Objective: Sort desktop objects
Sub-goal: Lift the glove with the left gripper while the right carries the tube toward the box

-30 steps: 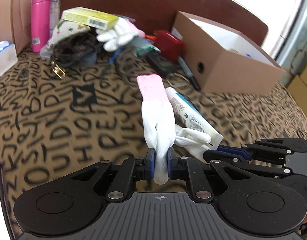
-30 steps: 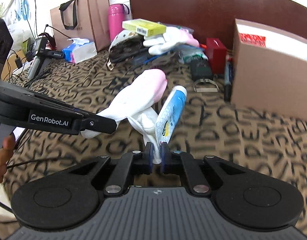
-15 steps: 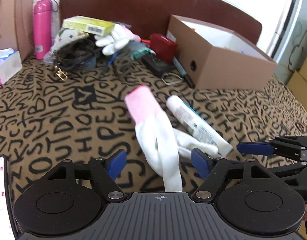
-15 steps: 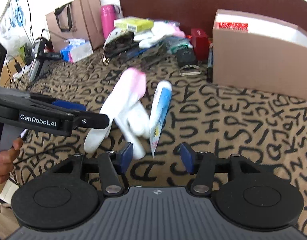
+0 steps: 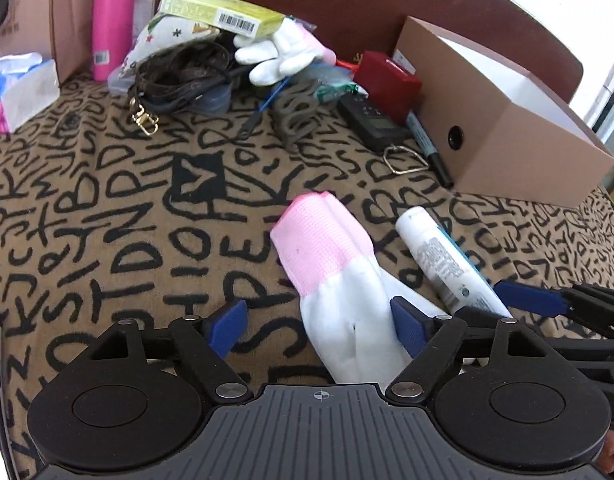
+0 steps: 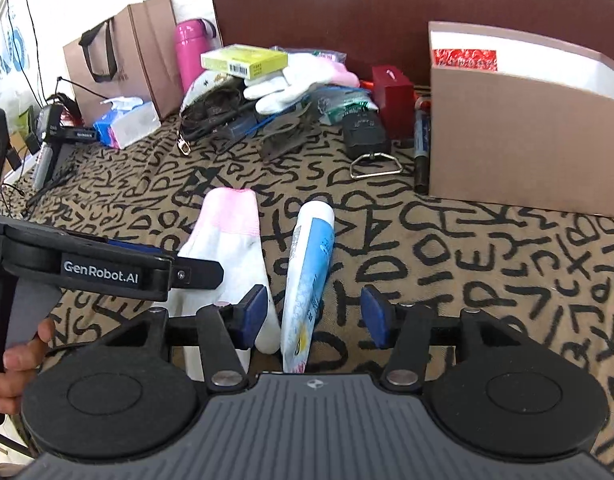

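A white glove with a pink cuff (image 5: 331, 276) lies flat on the patterned cloth, also seen in the right wrist view (image 6: 227, 240). A white and blue tube (image 5: 443, 260) lies right of it, also in the right wrist view (image 6: 307, 276). My left gripper (image 5: 319, 330) is open, its jaws either side of the glove's finger end. My right gripper (image 6: 313, 316) is open around the tube's flat end. Neither holds anything.
An open brown cardboard box (image 5: 503, 128) stands at the right. At the back lies a pile: a second glove (image 5: 283, 52), yellow-green box (image 5: 223, 12), dark strap (image 5: 179, 80), red box (image 5: 387, 82), black device (image 5: 371, 120), marker (image 5: 427, 142). A pink bottle (image 5: 111, 16) and tissue pack (image 5: 19, 88) are left.
Both grippers were shut, the left on the glove, the right on the tube's end. Both opened and let go; glove and tube now lie on the cloth.
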Tool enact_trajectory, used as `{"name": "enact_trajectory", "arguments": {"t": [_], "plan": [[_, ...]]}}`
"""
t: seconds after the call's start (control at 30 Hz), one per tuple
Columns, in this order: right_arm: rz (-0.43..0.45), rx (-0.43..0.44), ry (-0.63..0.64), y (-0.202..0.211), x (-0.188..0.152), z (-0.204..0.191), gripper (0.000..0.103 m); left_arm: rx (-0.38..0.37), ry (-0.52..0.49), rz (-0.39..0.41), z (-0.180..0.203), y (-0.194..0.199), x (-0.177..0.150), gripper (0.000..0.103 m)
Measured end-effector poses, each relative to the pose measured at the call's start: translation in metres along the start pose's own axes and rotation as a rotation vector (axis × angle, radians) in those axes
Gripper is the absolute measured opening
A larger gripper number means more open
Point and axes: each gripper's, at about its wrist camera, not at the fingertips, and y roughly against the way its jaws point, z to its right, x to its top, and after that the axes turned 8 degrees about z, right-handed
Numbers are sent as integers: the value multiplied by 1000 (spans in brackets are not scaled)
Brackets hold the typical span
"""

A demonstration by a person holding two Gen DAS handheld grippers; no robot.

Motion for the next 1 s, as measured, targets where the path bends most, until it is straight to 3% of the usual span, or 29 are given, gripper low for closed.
{"name": "enact_trajectory", "arguments": {"t": [0.23,0.27,0.37,0.47,0.53,0.57,0.63,0.67,0.73,0.77,0.8,0.83,0.87,0.9,1.0], "plan": [[-16,-14,8,-13,0,0,55,-30,-6,-2,13,-15,10,86],[-19,-20,13,-14,0,0,51,-39,-10,-4,15,-17,11,82],[-26,-30,23,-15,-1,1,46,-39,-43,-9,23,-20,11,55],[-23,-30,25,-16,0,1,46,-42,-53,-13,25,-20,11,56],[-21,-33,25,-19,1,0,46,-43,-56,-14,26,-20,11,65],[-20,-35,26,-20,1,-1,46,-44,-56,-11,26,-20,10,64],[-19,-39,34,-22,1,-2,41,-36,-78,-10,29,-19,9,43],[-19,-35,35,-22,1,-2,32,-39,-84,-15,29,-18,9,34],[-21,-22,28,-22,0,-2,23,-38,-76,-21,29,-19,9,34],[-19,-23,25,-22,0,-1,23,-35,-77,-23,29,-20,10,44],[-17,-23,21,-22,0,-1,22,-33,-79,-23,31,-20,10,44],[-16,-22,13,-22,-1,-1,22,-29,-90,-23,32,-20,9,41],[-15,-21,7,-21,0,0,22,-23,-104,-20,35,-20,9,16],[-12,-20,1,-20,0,0,22,-35,-106,-22,36,-19,10,8],[5,-13,-16,-12,1,2,21,-71,-84,-9,40,-12,14,8]]}}
